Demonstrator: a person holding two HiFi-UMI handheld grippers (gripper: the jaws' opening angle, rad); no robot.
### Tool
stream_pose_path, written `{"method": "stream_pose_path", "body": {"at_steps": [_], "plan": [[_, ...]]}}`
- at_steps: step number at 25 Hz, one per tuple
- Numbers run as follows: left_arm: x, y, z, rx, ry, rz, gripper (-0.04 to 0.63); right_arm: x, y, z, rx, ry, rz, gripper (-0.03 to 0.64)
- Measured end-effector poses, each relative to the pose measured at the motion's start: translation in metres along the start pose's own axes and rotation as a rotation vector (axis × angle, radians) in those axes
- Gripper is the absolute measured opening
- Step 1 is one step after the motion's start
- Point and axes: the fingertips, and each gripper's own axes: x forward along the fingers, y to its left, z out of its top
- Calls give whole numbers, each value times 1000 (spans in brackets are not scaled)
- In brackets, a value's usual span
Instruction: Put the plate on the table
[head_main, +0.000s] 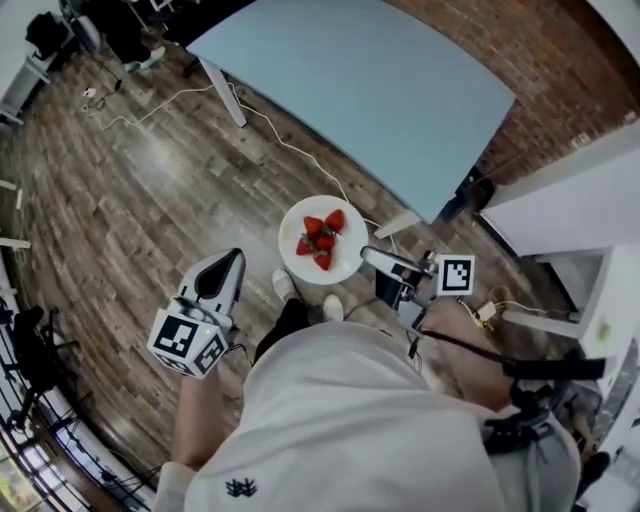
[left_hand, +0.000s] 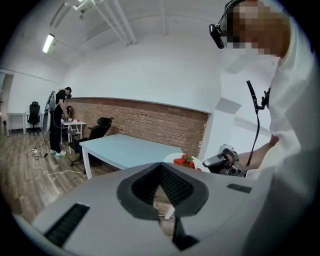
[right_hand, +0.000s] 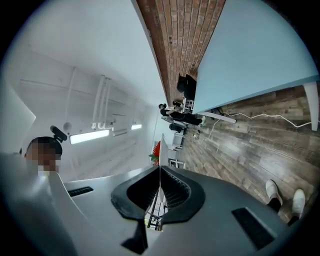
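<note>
Two grippers show in my head view. My right gripper (head_main: 367, 255) has its jaws clamped on the rim of the white plate (head_main: 350, 245), biting it at about the plate's 4 o'clock. In the right gripper view the rim (right_hand: 161, 145) runs edge-on straight up between the closed pads, with a red strawberry beside it.

Several strawberries (head_main: 322, 240) lie clustered on the plate. The plate hangs in the air over the wooden floor (head_main: 120, 200), short of the light blue table (head_main: 370, 90), which fills the head view from 12 to 1 o'clock of the plate. My shoes (head_main: 285, 284) stand on the floor just under the plate's 6 o'clock edge. A white cable (head_main: 290, 148) trails across the boards by the table leg.

My left gripper (head_main: 233, 257) sits at the plate's 8 o'clock, apart from it. In the left gripper view its jaws are together at the tips with nothing between them, and the plate and the strawberries (left_hand: 184, 160) show at 1 o'clock beyond them. Far off at 10 o'clock a person (left_hand: 59, 120) stands by a brick wall (left_hand: 150, 120).
</note>
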Motion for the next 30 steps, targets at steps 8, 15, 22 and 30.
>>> {"method": "stream_pose_path", "body": {"at_steps": [8, 15, 22, 30], "plan": [[1, -8, -5, -27, 21, -74, 0, -5, -14, -2, -18, -79, -17, 17], [18, 15, 1, -30, 10, -98, 0, 27, -18, 21, -2, -80, -17, 17], [47, 92, 25, 4, 5, -160, 0, 98, -30, 59, -5, -123, -33, 17], [66, 195, 64, 37, 10, -237, 0, 196, -30, 116, 0, -209, -38, 17]]}}
